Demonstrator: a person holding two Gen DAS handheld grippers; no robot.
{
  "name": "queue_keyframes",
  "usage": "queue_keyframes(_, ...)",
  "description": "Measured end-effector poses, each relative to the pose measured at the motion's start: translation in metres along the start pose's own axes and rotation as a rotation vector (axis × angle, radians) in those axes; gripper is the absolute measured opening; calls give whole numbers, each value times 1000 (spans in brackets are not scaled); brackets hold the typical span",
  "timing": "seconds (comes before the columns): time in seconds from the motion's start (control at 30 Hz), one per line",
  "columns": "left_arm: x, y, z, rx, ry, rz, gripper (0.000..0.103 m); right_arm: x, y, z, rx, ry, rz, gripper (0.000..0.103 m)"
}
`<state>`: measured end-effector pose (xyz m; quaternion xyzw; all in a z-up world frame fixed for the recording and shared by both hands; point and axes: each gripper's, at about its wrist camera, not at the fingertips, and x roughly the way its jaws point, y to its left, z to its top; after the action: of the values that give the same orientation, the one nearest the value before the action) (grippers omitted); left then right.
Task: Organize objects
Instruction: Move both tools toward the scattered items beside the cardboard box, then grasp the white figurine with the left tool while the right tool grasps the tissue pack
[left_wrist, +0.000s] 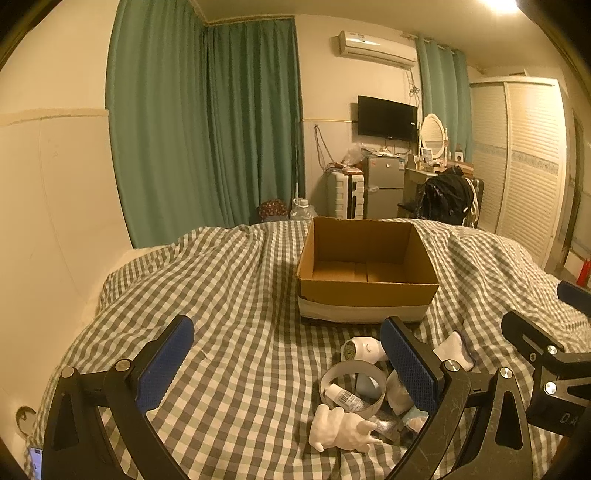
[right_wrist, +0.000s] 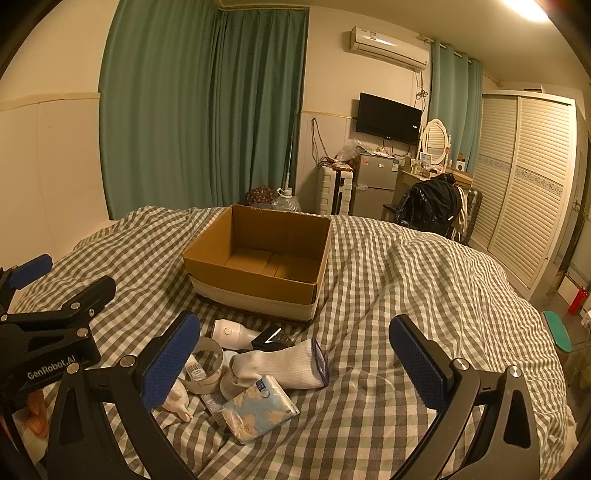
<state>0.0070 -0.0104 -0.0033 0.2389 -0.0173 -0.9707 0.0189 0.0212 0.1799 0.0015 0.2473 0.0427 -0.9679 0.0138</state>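
Left wrist: left claw (left_wrist: 288, 365) wide, hovering level over bed (left_wrist: 229, 295); right claw (right_wrist: 295, 358) wide, above sock (right_wrist: 291, 363).

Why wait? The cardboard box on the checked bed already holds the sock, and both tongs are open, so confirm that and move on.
Not quite: the cardboard box is empty. The right wrist view shows the sock on the checked bed in front of it. Left tongs and right tongs are open.
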Motion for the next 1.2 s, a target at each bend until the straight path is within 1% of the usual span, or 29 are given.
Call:
queue_keyframes(0.17,-3,2,0,3,-12,5,103,0,0,0,0,0,1,103)
queue_keyframes(0.6,-4,1,1,7,-14,-14,103,-2,3,0,-6,2,6,103)
queue_keyframes(0.77,1,-1,-2,13,5,-28,103,2,2,-2,-6,15,10,102)
queue_keyframes(0.87,12,-3,-7,23,55,-28,103,11,1,-5,-5,47,14,102)
queue_keyframes(0.93,26,-6,-15,47,125,-13,103,19,0,-9,-8,76,11,102)
queue_keyframes(0.97,29,-7,-18,50,137,-17,103,24,-1,-12,-9,91,7,102)
queue_keyframes(1.1,47,-13,-37,57,220,-66,103,41,-3,-22,-9,145,-2,102)
queue_keyframes(1.2,58,-23,-54,96,275,-91,103,51,-4,-29,-11,184,8,100)
